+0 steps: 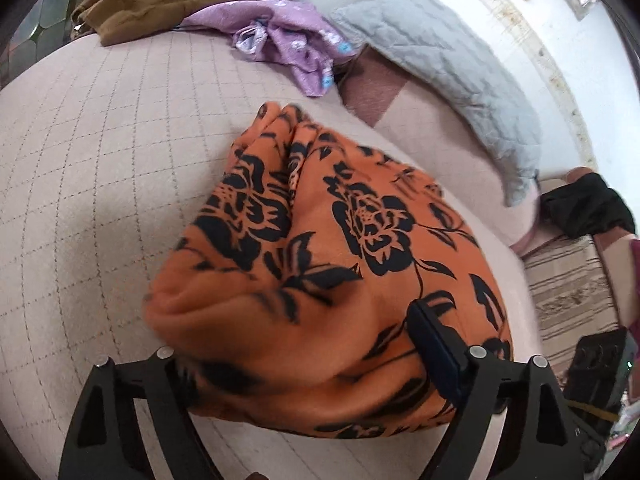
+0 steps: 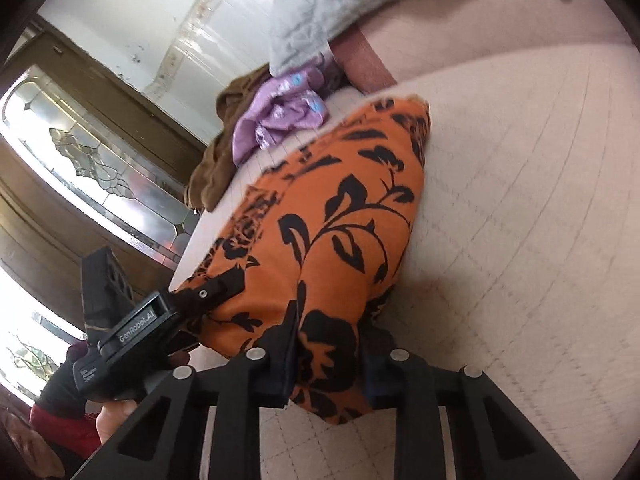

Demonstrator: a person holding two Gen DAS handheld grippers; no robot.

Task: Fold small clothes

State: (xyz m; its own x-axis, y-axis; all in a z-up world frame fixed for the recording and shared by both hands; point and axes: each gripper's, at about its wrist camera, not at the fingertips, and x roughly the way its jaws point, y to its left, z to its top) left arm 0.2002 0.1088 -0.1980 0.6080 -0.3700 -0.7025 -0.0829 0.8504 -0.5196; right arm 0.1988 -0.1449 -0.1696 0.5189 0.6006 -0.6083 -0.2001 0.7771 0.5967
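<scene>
"GenRobot.AI" stands on the left hand-held gripper [image 2: 222,286]; a smaller label seems illegible.

Black tongs [image 2: 326,356] with silver pivot screws; the left tongs [image 2: 200,300] bear a "GenRobot.AI" label; black glove [image 2: 60,390], red sleeve [image 2: 60,428].
</scene>
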